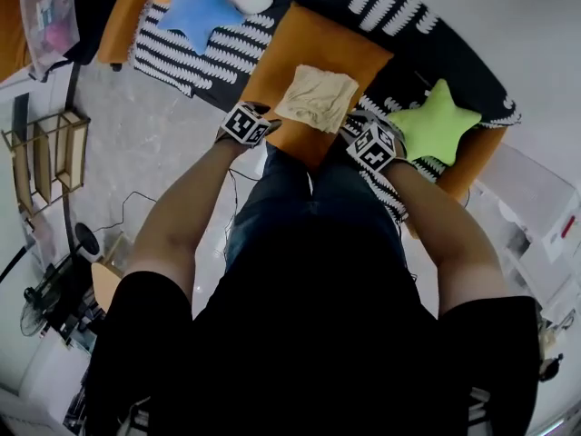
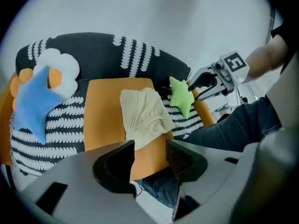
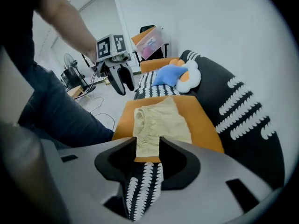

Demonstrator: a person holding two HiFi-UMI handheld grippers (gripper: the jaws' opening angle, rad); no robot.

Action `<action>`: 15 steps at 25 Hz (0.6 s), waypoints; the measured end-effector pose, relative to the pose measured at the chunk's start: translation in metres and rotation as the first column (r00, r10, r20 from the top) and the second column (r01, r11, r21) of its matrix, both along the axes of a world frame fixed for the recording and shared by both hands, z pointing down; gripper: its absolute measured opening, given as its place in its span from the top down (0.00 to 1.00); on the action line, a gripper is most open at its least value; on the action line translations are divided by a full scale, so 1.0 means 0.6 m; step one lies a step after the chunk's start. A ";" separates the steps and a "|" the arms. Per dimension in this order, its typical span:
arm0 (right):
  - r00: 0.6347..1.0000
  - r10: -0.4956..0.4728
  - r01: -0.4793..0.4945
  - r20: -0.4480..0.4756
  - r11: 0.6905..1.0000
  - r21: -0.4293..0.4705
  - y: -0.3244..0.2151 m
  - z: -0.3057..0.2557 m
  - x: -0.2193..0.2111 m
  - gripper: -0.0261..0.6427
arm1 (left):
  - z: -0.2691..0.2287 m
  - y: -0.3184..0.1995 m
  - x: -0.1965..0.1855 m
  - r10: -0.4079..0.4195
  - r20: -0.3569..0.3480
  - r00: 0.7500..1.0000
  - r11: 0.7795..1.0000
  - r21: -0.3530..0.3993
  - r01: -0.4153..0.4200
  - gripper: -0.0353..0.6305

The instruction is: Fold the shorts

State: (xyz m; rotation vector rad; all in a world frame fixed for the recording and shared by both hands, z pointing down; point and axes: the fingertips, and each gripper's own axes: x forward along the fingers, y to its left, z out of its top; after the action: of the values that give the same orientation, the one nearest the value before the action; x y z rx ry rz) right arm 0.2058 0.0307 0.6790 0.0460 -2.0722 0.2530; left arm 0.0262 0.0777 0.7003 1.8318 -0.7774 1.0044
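Cream fabric shorts [image 1: 317,97] lie folded just ahead of left gripper [image 2: 150,156] and right gripper [image 3: 147,157], both spread, empty; folding seems done, perhaps smoothing next.

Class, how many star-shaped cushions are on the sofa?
2. The blue star cushion lies at the sofa's left end in the head view; the green star cushion lies right of the shorts. None seems hidden.

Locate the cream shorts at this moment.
In the head view, the cream shorts lie at top centre on the orange cushion, left of the green star pillow.
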 end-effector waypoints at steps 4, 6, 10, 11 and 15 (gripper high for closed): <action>0.999 0.024 -0.025 0.024 0.999 0.038 -0.015 -0.077 0.036 0.73 | -0.080 0.003 0.015 -0.077 -0.024 0.997 0.996 0.044 0.078 0.61; 0.999 0.034 -0.036 0.038 0.998 0.055 -0.016 -0.114 0.044 0.73 | -0.119 0.005 0.019 -0.116 -0.039 0.992 0.990 0.069 0.119 0.61; 0.994 0.071 -0.077 0.081 0.994 0.073 -0.021 -0.179 0.053 0.76 | -0.196 0.002 0.028 -0.182 -0.065 0.981 0.973 0.133 0.189 0.61; 0.993 0.077 -0.085 0.094 0.993 0.079 -0.025 -0.192 0.054 0.77 | -0.214 -0.001 0.031 -0.199 -0.074 0.977 0.967 0.150 0.208 0.61; 0.984 0.095 -0.109 0.151 0.990 0.090 -0.031 -0.251 0.057 0.79 | -0.280 -0.003 0.040 -0.268 -0.118 0.956 0.935 0.210 0.287 0.61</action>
State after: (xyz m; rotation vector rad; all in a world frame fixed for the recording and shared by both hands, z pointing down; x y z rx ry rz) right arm 0.2400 0.0120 0.5283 0.1993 -2.2304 0.2222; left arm 0.0500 0.0756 0.5324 1.8748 -1.0983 0.6709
